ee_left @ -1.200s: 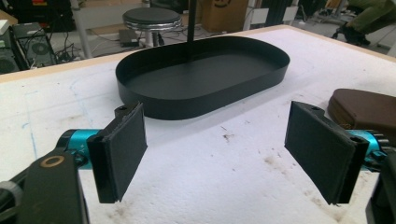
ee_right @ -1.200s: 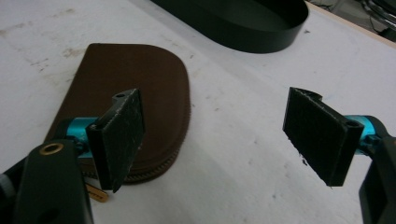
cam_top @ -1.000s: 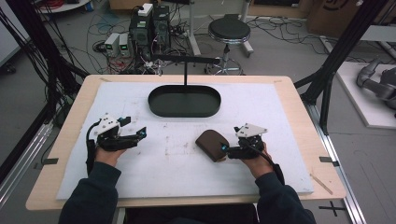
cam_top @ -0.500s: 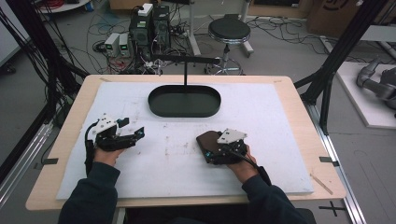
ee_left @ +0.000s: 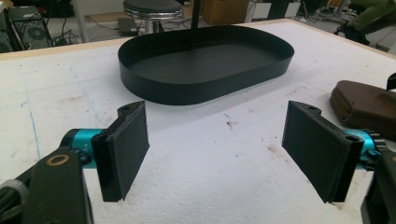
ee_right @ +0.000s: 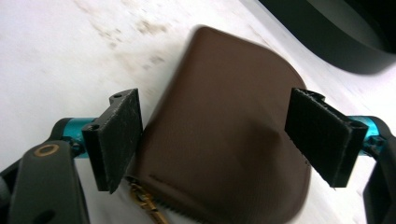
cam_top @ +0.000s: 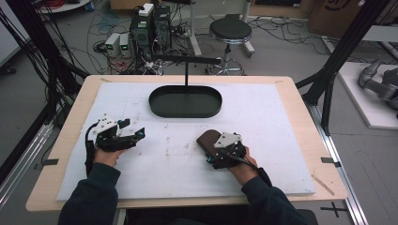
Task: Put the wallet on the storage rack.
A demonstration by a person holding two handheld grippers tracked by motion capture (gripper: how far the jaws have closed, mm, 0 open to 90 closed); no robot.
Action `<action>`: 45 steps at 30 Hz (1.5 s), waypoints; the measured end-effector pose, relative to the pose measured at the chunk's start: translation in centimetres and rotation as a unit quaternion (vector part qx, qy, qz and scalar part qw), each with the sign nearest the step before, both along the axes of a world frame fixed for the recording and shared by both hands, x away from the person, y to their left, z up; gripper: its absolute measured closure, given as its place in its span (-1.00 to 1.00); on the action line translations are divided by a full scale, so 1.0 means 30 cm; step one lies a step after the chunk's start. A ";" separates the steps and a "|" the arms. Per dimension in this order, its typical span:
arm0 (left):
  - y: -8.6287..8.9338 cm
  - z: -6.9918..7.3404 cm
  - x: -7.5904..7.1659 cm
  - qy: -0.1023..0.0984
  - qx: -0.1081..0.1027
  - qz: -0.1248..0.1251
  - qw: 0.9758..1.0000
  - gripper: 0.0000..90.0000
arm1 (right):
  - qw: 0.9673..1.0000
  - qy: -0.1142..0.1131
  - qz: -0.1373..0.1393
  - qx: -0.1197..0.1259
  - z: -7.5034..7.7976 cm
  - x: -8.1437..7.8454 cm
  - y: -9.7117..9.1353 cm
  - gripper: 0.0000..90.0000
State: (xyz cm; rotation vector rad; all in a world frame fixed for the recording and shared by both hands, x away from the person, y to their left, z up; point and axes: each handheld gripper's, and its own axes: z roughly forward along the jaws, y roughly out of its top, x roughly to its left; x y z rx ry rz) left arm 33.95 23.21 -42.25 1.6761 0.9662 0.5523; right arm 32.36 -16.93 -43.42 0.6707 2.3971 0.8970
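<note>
Brown pouch [ee_right: 224, 140] btwn jaws of right claw [cam_top: 217, 151], on white worktop [cam_top: 281, 117].
Right claw is spread wide & straddles the pouch w/ one pad on each side; left pad just at its edge, right pad a bit off it, so not clamped. Pouch lies flat, gold zip pull [ee_right: 144, 200] at the near end, toward the claw body. Pouch sits right of centre, near side of the black oval tray [cam_top: 185, 101], apart from it. Left claw [cam_top: 133, 137] also released, jaws wide w/ nothing btwn them, low over bare worktop at left, well apart from the pouch.
</note>
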 end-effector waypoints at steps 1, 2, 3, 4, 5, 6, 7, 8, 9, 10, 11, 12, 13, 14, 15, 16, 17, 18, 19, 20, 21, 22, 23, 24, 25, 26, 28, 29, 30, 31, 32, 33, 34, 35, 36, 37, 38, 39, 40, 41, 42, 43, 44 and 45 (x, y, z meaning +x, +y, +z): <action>-0.001 0.000 0.000 0.000 -0.001 -0.001 1.000 -0.49 | 1.000 -0.007 -0.004 0.000 0.005 0.000 -0.010 -0.56; -0.001 -0.001 0.000 0.000 -0.001 -0.001 1.000 -0.49 | 1.000 -0.007 -0.004 0.000 0.005 0.000 -0.010 -0.56; -0.002 -0.001 0.001 0.001 0.000 -0.001 1.000 -0.49 | 1.000 -0.008 -0.006 0.004 0.010 0.000 -0.018 -0.56; -0.005 -0.003 0.002 0.002 -0.001 -0.001 1.000 -0.49 | 1.000 -0.010 -0.012 0.015 0.018 -0.001 -0.028 -0.56; -0.005 -0.003 0.002 0.002 -0.001 -0.001 1.000 -0.49 | 1.000 -0.010 -0.012 0.015 0.018 -0.001 -0.028 -0.56; -0.006 -0.003 0.003 0.004 0.000 -0.003 1.000 -0.49 | 1.000 -0.006 -0.003 0.022 0.018 -0.004 -0.021 -0.56; -0.008 -0.004 0.003 0.004 -0.001 -0.003 1.000 -0.49 | 1.000 -0.006 -0.003 0.022 0.018 -0.004 -0.021 -0.56; -0.008 -0.004 0.003 0.004 -0.001 -0.003 1.000 -0.49 | 1.000 -0.005 0.006 0.021 0.012 -0.006 -0.013 -0.56; -0.008 -0.004 0.003 0.003 0.000 -0.004 1.000 -0.48 | 1.000 -0.005 0.011 0.004 -0.006 -0.007 0.009 -0.56; -0.008 -0.004 0.003 0.004 -0.001 -0.004 1.000 -0.48 | 1.000 -0.005 0.011 0.004 -0.006 -0.007 0.009 -0.56; -0.006 -0.004 0.004 0.005 0.000 -0.004 1.000 -0.48 | 1.000 -0.007 0.006 -0.008 -0.018 -0.006 0.020 -0.56; -0.005 -0.005 0.005 0.006 -0.002 -0.004 1.000 -0.48 | 0.999 -0.023 0.016 -0.043 -0.030 -0.007 0.031 -0.56; -0.005 -0.005 0.005 0.006 -0.002 -0.004 1.000 -0.48 | 0.999 -0.023 0.016 -0.043 -0.030 -0.007 0.031 -0.56; -0.005 -0.005 0.004 0.007 -0.002 -0.003 1.000 -0.48 | 0.998 -0.035 0.016 -0.057 -0.032 -0.008 0.034 -0.52; -0.005 -0.004 0.004 0.006 -0.002 -0.003 1.000 -0.48 | 0.996 -0.045 0.012 -0.074 -0.026 -0.010 0.033 -0.30; -0.005 -0.004 0.003 0.007 -0.003 -0.003 1.000 -0.48 | 0.996 -0.045 0.012 -0.074 -0.026 -0.010 0.033 -0.30; -0.004 -0.004 0.002 0.006 -0.002 -0.003 1.000 -0.48 | 0.996 -0.046 0.016 -0.078 -0.023 -0.007 0.029 -0.28; -0.004 -0.004 0.002 0.006 -0.003 -0.002 1.000 -0.48 | 0.996 -0.041 0.014 -0.075 -0.019 -0.006 0.026 -0.24; -0.002 -0.003 0.001 0.006 -0.001 -0.002 1.000 -0.48 | 0.997 -0.038 0.014 -0.073 -0.017 -0.004 0.025 -0.20; -0.002 -0.004 0.000 0.007 -0.003 -0.001 1.000 -0.48 | 0.997 -0.036 0.012 -0.073 -0.012 -0.003 0.024 -0.13; -0.001 -0.004 -0.001 0.007 -0.004 -0.001 1.000 -0.48 | 0.997 -0.029 0.010 -0.071 -0.006 -0.004 0.024 -0.04; 0.001 -0.005 -0.001 0.007 -0.006 0.001 1.000 -0.47 | 0.998 -0.020 0.006 -0.064 0.004 -0.005 0.022 0.06; 0.002 -0.006 -0.001 0.007 -0.007 0.001 1.000 -0.47 | 0.998 -0.012 0.005 -0.056 0.015 -0.003 0.015 0.14; 0.004 -0.006 -0.001 0.008 -0.007 0.001 1.000 -0.47 | 1.000 0.002 0.000 -0.030 0.036 0.002 -0.003 0.28; 0.004 -0.006 -0.001 0.009 -0.009 0.001 1.000 -0.47 | 1.000 0.002 0.000 -0.030 0.036 0.002 -0.003 0.28; 0.004 -0.005 -0.001 0.009 -0.009 0.001 1.000 -0.46 | 1.000 0.008 -0.002 -0.013 0.044 0.005 -0.013 0.33; 0.003 -0.006 -0.001 0.008 -0.008 0.000 1.000 -0.46 | 1.000 0.020 -0.007 0.010 0.061 0.011 -0.034 0.42; 0.003 -0.006 0.000 0.009 -0.009 0.000 1.000 -0.45 | 0.999 0.024 -0.011 0.021 0.069 0.014 -0.044 0.45; 0.004 -0.007 0.001 0.009 -0.009 -0.001 1.000 -0.45 | 0.998 0.037 -0.019 0.043 0.086 0.021 -0.065 0.51; 0.004 -0.008 0.002 0.011 -0.012 0.000 1.000 -0.45 | 0.998 0.041 -0.021 0.051 0.095 0.024 -0.077 0.54; 0.004 -0.008 0.002 0.011 -0.012 0.000 1.000 -0.45 | 0.998 0.041 -0.021 0.051 0.095 0.024 -0.077 0.54; 0.004 -0.008 0.002 0.012 -0.013 -0.001 1.000 -0.45 | 0.995 0.052 -0.025 0.077 0.112 0.030 -0.102 0.59; 0.004 -0.009 0.003 0.012 -0.014 -0.002 1.000 -0.45 | 0.994 0.058 -0.024 0.089 0.118 0.033 -0.114 0.61; 0.004 -0.009 0.003 0.012 -0.014 -0.002 1.000 -0.45 | 0.991 0.068 -0.027 0.109 0.126 0.037 -0.130 0.62; 0.003 -0.009 0.003 0.012 -0.014 -0.003 1.000 -0.45 | 0.991 0.068 -0.027 0.109 0.126 0.037 -0.130 0.62; 0.003 -0.009 0.003 0.013 -0.014 -0.003 1.000 -0.45 | 0.986 0.087 -0.028 0.137 0.133 0.046 -0.153 0.62; 0.003 -0.009 0.003 0.012 -0.014 -0.004 1.000 -0.45 | 0.986 0.087 -0.028 0.137 0.133 0.046 -0.153 0.62; 0.003 -0.009 0.003 0.012 -0.014 -0.004 1.000 -0.45 | 0.982 0.105 -0.032 0.156 0.134 0.054 -0.173 0.62; 0.003 -0.009 0.003 0.012 -0.014 -0.004 1.000 -0.45 | 0.982 0.105 -0.032 0.156 0.134 0.054 -0.173 0.62; 0.003 -0.009 0.003 0.013 -0.014 -0.004 1.000 -0.45 | 0.981 0.106 -0.034 0.159 0.135 0.058 -0.181 0.62; 0.003 -0.009 0.003 0.013 -0.015 -0.004 1.000 -0.45 | 0.979 0.109 -0.043 0.164 0.135 0.062 -0.196 0.61; 0.003 -0.009 0.003 0.012 -0.014 -0.005 1.000 -0.45 | 0.980 0.105 -0.053 0.161 0.135 0.063 -0.201 0.59; 0.003 -0.009 0.003 0.012 -0.014 -0.005 1.000 -0.45 | 0.980 0.105 -0.053 0.161 0.135 0.063 -0.201 0.59; 0.003 -0.009 0.003 0.012 -0.014 -0.005 1.000 -0.45 | 0.980 0.095 -0.068 0.164 0.134 0.068 -0.214 0.58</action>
